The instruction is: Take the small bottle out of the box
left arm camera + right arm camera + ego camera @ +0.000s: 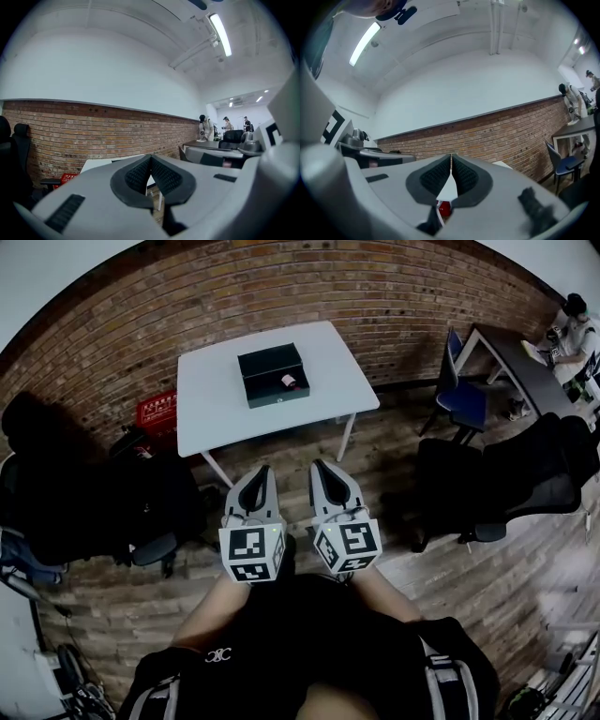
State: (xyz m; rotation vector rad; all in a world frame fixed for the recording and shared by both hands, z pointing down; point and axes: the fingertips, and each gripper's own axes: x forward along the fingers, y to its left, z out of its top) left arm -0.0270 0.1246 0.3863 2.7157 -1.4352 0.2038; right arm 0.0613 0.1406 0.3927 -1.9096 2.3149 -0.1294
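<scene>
Grippers, two, hand-held, side by side in front of the person's body and over the wooden floor (394, 456), well short of the table.

- Left gripper (261, 471): grey jaws closed, ribbed pads (139, 176) meeting at the tips, nothing between them. Marker cube (251, 553) at its rear.
- Right gripper (320, 466): jaws likewise closed tip to tip, pads (465, 177) together, nothing held. Marker cube (348, 546) at its rear.
- Table (211, 395): white rectangular top on white legs, standing near the brick wall (281, 287).
- Box (267, 360): dark, open on top, about the middle of the tabletop and clear of all four edges.
- Small bottle (290, 382): inside the box, toward its right side, showing a pale part and a red part. It is too small to tell more.
- Red crate (157, 410): on the floor just beyond the table's left edge.
- Blue chair (464, 397): right of the table, beside a dark desk (514, 367).
- Seated person (574, 326): at the far end of that desk.
- Black office chairs (506, 474): to the right on the floor, near the grippers.
</scene>
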